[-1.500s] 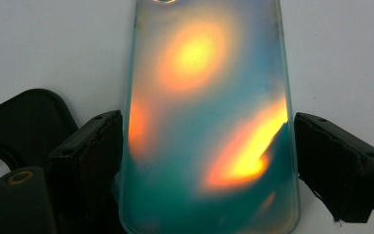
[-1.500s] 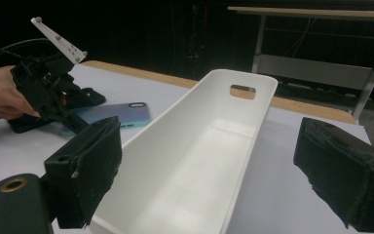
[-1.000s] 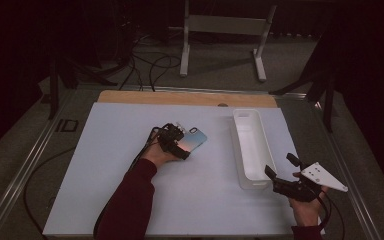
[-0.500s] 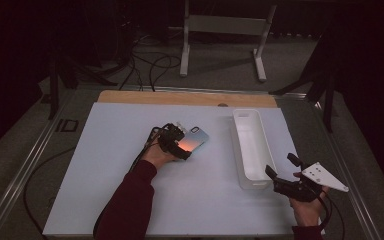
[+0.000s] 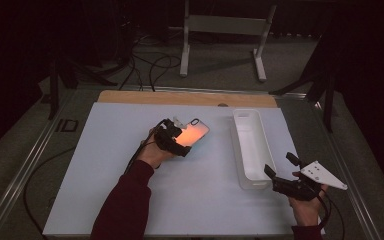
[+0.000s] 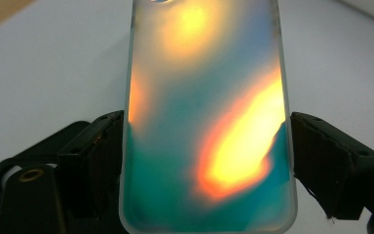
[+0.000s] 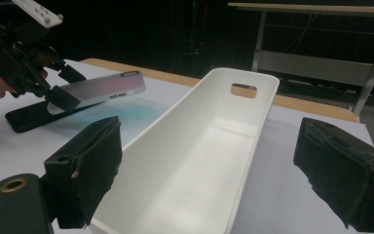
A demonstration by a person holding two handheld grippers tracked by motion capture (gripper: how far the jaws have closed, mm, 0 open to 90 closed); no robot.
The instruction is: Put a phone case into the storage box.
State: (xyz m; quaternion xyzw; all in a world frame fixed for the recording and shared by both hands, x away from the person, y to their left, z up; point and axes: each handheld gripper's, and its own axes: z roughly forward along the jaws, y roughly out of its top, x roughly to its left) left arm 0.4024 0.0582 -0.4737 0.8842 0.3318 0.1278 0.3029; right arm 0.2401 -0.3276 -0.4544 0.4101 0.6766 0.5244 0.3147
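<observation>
The left tongs [image 5: 180, 142] grip a phone [image 5: 193, 134] by its two long edges, the jaws pressed against either side of its case. The phone is tilted, its far end raised off the surface [image 5: 105, 150], and its glossy back shows orange and teal patches. In the left gripper view the phone [image 6: 207, 122] stands between the two pads [image 6: 102, 161], touching both. It sits near the middle of the surface, a little toward the far edge, just left of a white bin [image 5: 250, 147].

The right tongs [image 5: 284, 176] hover at the bin's near end, close to the surface's near right corner, with jaws spread wide and holding nothing. In the right gripper view the bin [image 7: 199, 161] runs away between the open jaws, a slot cut in its far wall. Farther off to the left in that view are the left tongs [image 7: 53, 85] and the phone [image 7: 100, 90], with a dark flat shape lying under them.
</observation>
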